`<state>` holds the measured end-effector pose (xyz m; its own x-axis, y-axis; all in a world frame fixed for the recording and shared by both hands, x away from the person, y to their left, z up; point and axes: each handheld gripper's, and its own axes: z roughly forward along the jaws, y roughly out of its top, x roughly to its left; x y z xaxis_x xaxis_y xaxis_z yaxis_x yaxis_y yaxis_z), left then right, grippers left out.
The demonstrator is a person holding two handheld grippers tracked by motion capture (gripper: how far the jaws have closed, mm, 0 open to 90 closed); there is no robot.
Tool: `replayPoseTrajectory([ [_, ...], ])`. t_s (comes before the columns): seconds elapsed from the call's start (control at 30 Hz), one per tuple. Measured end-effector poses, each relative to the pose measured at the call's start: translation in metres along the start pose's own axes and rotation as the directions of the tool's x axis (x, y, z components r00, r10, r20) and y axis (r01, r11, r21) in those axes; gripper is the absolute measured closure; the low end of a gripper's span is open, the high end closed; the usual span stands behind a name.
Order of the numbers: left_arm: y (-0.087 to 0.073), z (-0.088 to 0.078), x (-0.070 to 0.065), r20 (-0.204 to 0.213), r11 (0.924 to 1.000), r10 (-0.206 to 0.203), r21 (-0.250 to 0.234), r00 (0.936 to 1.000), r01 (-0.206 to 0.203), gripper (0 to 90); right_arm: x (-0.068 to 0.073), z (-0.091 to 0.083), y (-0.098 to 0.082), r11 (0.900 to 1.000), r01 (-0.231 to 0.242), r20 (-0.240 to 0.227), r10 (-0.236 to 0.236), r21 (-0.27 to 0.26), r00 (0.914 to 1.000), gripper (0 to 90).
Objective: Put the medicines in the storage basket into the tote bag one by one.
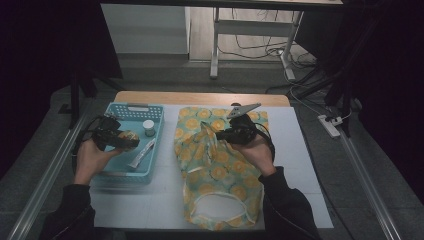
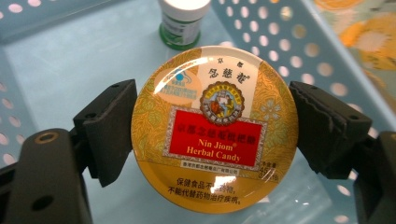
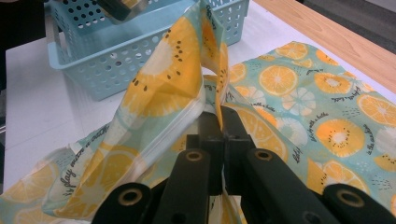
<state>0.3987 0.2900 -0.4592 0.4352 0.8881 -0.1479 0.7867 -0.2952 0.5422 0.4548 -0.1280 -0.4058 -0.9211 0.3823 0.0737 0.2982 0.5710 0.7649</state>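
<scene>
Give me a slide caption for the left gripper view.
Left gripper clamps a round herbal candy tin between its fingers above the blue basket, a small green-labelled bottle behind.

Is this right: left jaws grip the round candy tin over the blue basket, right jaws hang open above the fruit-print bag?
Not quite. The right gripper is shut on the fruit-print bag, pinching its fabric up, as the right gripper view shows. The left gripper does grip the candy tin over the blue basket.

I count one round candy tin (image 2: 214, 128), one small bottle (image 2: 183, 21) and one long sachet (image 1: 142, 153) — three things for one blue basket (image 1: 153, 121). One orange-print bag (image 1: 220, 172) — and my two grippers.
</scene>
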Motion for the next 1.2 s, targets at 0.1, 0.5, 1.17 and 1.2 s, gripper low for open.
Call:
replayPoseTrajectory([
  [0.1,0.0,-0.004,-0.006,0.016,0.9999,0.011,-0.007,0.9998,-0.011,20.2,0.0,0.0,0.0,1.0,0.0,0.001,0.0,-0.003,1.0,90.0],
  [0.5,-0.006,-0.013,-0.034,0.095,0.9979,0.062,-0.021,0.9935,-0.061,20.2,-0.001,-0.001,0.0,1.0,-0.007,0.003,0.007,-0.006,1.0,90.0],
  [1.17,-0.016,-0.021,-0.084,0.182,0.987,0.161,-0.028,0.97,-0.159,20.2,-0.002,0.0,-0.001,1.0,-0.012,0.005,0.012,-0.004,0.9999,90.0],
  [1.2,-0.017,-0.021,-0.087,0.189,0.9861,0.166,-0.029,0.9679,-0.163,20.2,-0.003,0.0,-0.001,1.0,-0.013,0.005,0.013,-0.005,0.9999,90.0],
])
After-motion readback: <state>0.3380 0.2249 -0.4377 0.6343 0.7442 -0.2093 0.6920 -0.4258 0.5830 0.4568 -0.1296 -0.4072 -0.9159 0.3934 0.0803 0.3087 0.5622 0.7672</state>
